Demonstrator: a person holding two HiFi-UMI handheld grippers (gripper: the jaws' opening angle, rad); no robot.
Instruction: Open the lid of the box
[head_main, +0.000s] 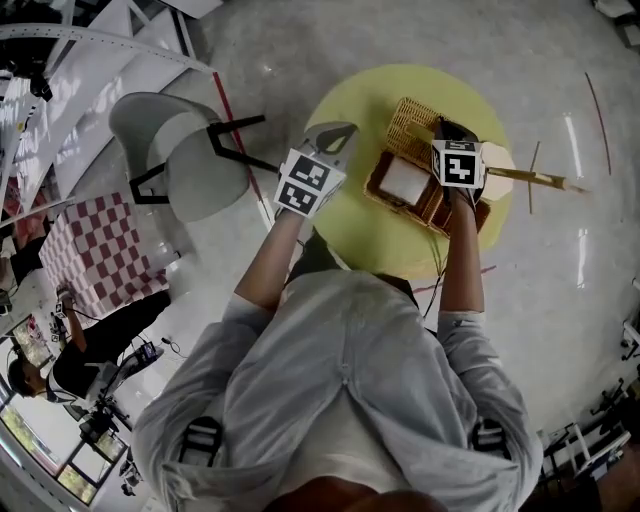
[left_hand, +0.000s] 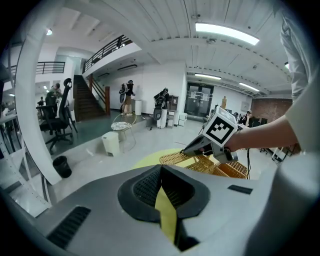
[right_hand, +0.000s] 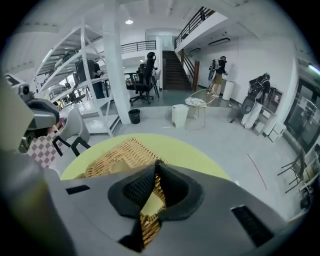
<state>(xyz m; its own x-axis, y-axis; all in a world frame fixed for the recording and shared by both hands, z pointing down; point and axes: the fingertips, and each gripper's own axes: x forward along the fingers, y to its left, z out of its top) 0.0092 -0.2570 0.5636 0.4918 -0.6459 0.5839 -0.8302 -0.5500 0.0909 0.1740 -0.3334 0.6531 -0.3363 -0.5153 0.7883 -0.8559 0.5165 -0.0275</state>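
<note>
A wicker box (head_main: 432, 212) sits on the round yellow table (head_main: 350, 215), with something white (head_main: 405, 181) inside it. Its woven lid (head_main: 411, 121) is raised at the far side. My right gripper (head_main: 440, 127) is over the box and shut on the lid's edge. In the right gripper view the lid (right_hand: 117, 156) runs left from the closed jaws of my right gripper (right_hand: 156, 167). My left gripper (head_main: 345, 129) hovers left of the box, shut and empty. The left gripper view shows my left gripper (left_hand: 160, 167), the box (left_hand: 232, 170) and the right gripper (left_hand: 186, 149) on the lid (left_hand: 175, 158).
A grey chair (head_main: 185, 150) stands left of the table, and a red-checked cloth (head_main: 100, 250) lies further left. A bamboo stick (head_main: 540, 180) juts off the table's right edge. Grey floor surrounds the table.
</note>
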